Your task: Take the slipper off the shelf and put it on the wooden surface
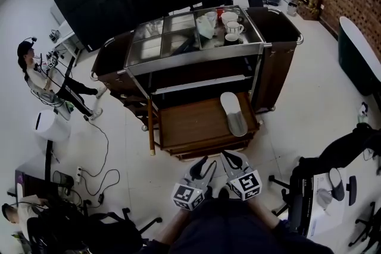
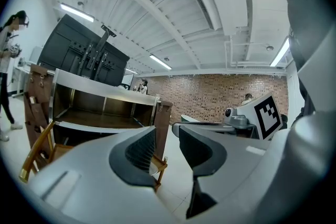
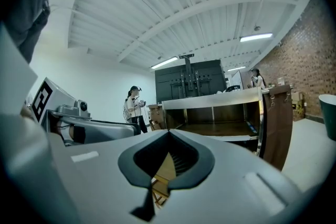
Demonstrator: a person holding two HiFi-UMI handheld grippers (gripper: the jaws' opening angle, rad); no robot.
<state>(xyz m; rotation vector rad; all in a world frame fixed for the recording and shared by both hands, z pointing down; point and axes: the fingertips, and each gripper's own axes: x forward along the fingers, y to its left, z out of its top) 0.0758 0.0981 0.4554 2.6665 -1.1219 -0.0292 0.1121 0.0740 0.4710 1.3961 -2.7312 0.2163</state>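
Where the slipper (image 1: pixel 233 113) lies, the wooden surface (image 1: pixel 190 126) stands on white floor (image 1: pixel 309 105).

Low wooden counter (image 1: pixel 190 128) standing on the pale floor (image 1: pixel 309 110); one slipper (image 1: pixel 234 114) lies flat at its right end; behind it, cart (image 1: pixel 277 62) whose steel top (image 1: pixel 149 47) carries a white mug (image 1: pixel 234 28).

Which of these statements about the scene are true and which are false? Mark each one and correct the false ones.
1. The slipper lies on the wooden surface. True.
2. The right gripper has its jaws wide apart. False: they are shut, with nothing in them.
3. The left gripper holds the slipper. False: its jaws stand apart and empty.
4. A white cup stands on top of the cart. True.
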